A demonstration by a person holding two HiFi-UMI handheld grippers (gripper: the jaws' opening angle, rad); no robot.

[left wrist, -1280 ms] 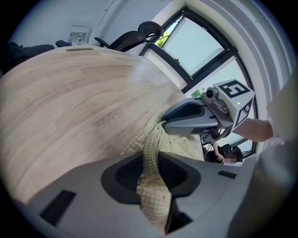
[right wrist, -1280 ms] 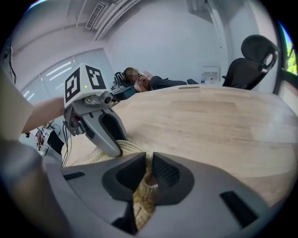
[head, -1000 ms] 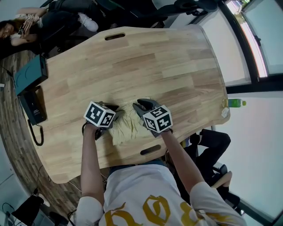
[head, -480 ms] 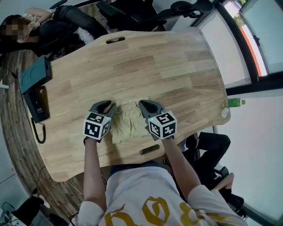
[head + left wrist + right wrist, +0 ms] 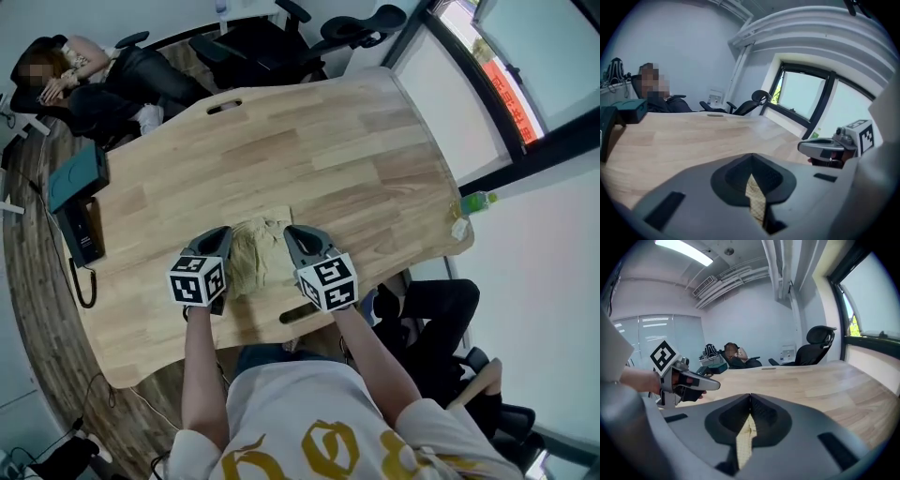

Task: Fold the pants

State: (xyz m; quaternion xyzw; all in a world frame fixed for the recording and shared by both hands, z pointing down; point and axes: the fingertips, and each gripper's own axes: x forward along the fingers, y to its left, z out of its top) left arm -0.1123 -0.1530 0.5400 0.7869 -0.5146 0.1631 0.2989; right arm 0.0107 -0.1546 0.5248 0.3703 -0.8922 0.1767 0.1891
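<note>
While both grippers are holding cloth: the tan pants (image 5: 253, 255) are sitting bunched at the near edge of the wooden worktop (image 5: 328, 141), right between the two tools.
Left gripper (image 5: 221, 236): its fingers (image 5: 732, 176) have just been closing and are now pressing together on a fold of checked tan fabric, which is showing in the slot between them.
Right gripper (image 5: 292, 234): its fingers (image 5: 725, 420) are pressing together too, pinching a strip of the same fabric.
Stage: no neat fold is showing in that heap yet, so I am reading this as the pick-up of an edge, ready for the fold.
Risk, thin grip: each pinch is looking narrow, so a quick swing could be pulling the cloth out of one side and leaving the pants dangling from one corner.
Risk, wrong layer: with the fabric this crumpled, either gripper may be holding a single layer, and the fold would be coming out skewed.
Risk, edge: the heap is lying close to the worktop's near edge, so a dropped side could be sliding off toward the person.
Clear of the worktop or not: the head view is not telling me.
</note>
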